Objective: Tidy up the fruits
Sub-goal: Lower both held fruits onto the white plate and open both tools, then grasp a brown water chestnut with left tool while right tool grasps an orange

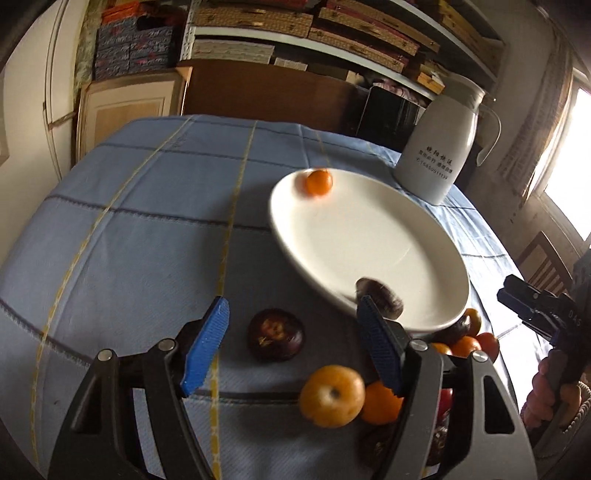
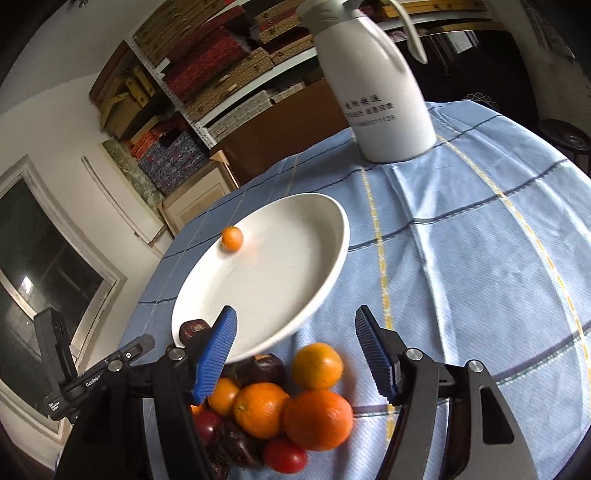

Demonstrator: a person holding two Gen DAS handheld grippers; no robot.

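A white plate [image 1: 369, 236] lies on the blue tablecloth; it also shows in the right wrist view [image 2: 280, 258]. A small orange [image 1: 319, 182] sits at its far rim [image 2: 232, 238], and a dark purple fruit [image 1: 380, 297] lies at its near rim [image 2: 194, 328]. My left gripper [image 1: 295, 339] is open and empty above a dark mangosteen [image 1: 276, 334], with a yellow-orange fruit [image 1: 331, 396] near it. My right gripper [image 2: 295, 354] is open and empty above a pile of oranges [image 2: 317, 419], dark fruits [image 2: 258, 367] and a red fruit [image 2: 284, 456].
A tall white thermos jug [image 1: 439, 147] stands behind the plate; it also shows in the right wrist view [image 2: 380, 85]. Shelves of boxes [image 1: 314, 33] and a wooden cabinet [image 1: 125, 107] stand beyond the table. A wooden chair [image 1: 543, 262] is at the right.
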